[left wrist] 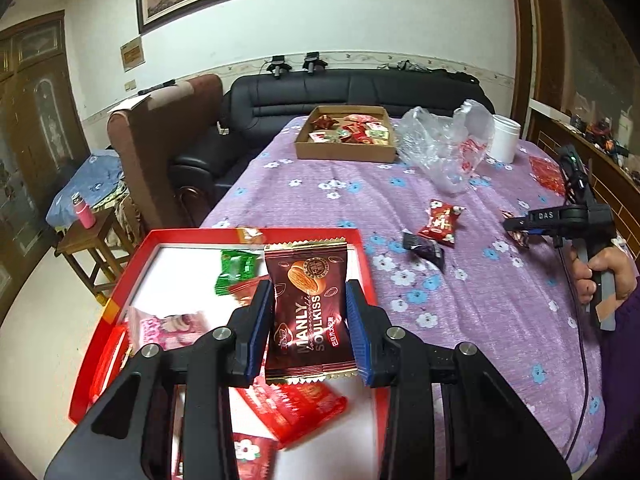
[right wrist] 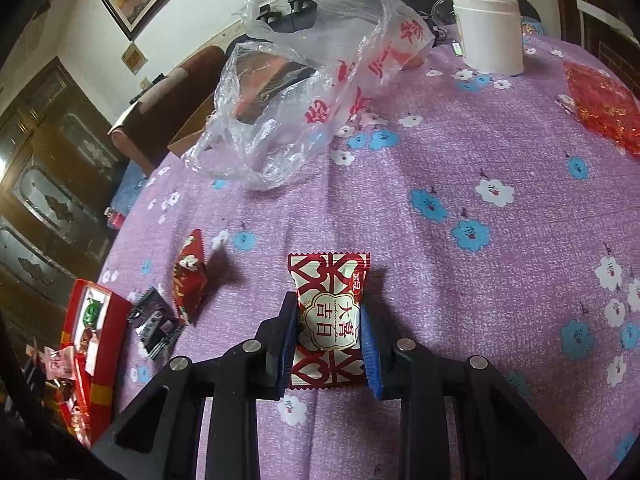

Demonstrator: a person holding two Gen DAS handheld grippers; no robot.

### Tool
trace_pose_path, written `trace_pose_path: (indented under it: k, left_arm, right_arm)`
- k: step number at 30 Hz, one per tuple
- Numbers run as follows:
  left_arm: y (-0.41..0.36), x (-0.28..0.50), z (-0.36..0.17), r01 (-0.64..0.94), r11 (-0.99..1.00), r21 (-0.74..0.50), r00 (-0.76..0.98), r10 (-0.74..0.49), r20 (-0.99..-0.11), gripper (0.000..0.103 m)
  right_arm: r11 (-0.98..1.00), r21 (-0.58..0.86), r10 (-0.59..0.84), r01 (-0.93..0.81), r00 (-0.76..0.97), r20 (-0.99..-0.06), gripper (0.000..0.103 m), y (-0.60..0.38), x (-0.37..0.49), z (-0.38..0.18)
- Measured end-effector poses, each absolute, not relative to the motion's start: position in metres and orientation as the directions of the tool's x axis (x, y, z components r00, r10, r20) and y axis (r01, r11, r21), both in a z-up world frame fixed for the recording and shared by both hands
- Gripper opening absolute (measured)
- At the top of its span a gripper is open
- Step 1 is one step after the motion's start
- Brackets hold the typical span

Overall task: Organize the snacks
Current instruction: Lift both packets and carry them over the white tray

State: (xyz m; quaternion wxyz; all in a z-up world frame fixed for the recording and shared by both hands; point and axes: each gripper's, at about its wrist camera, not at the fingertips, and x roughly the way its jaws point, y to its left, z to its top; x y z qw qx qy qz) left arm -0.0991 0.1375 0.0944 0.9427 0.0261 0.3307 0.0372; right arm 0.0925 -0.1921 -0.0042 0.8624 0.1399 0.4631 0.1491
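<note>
Red tray (left wrist: 120, 288) of snacks — both tools clamped on packets (left wrist: 308, 312) (right wrist: 330, 320).

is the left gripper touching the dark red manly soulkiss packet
Touching. The left wrist view shows the left gripper with both blue pads pressed against the sides of the Manly Soulkiss packet.

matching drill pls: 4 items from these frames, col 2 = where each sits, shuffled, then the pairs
1. brown snack pack
2. white-and-red snack pack
3. white jar
4. green candy

A. lying inside the red tray
B. between the right gripper jaws
C. standing on the purple cloth beside the plastic bag
D. between the left gripper jaws

Pairs: 1-D, 2-B, 3-C, 4-A
</note>
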Motion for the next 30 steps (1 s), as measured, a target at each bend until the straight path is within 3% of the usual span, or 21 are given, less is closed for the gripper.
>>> trace_pose_path:
  k: [8, 21, 26, 30]
  left_arm:
    - [0.168, -0.098, 0.093, -0.099, 0.993, 0.059, 0.779, 0.114, -0.616, 0.034]
    - [0.217, -0.105, 0.089, -0.218, 0.975, 0.045, 0.776, 0.202, -0.598, 0.034]
    - [0.232, -0.105, 0.085, -0.257, 0.965, 0.052, 0.765, 0.236, -0.600, 0.034]
    - [0.234, -0.102, 0.082, -0.282, 0.956, 0.083, 0.752, 0.274, -0.600, 0.034]
  right_arm:
    - [0.929, 0.357, 0.345, -0.098, 0.578, -0.740, 0.029, -0.176, 0.076, 0.019]
    - [0.802, 0.359, 0.591, -0.478, 0.543, -0.596, 0.029, 0.002, 0.018, 0.107]
    - [0.727, 0.388, 0.679, -0.566, 0.515, -0.523, 0.029, 0.057, -0.004, 0.109]
    - [0.623, 0.449, 0.774, -0.640, 0.426, -0.467, 0.029, 0.082, -0.013, 0.079]
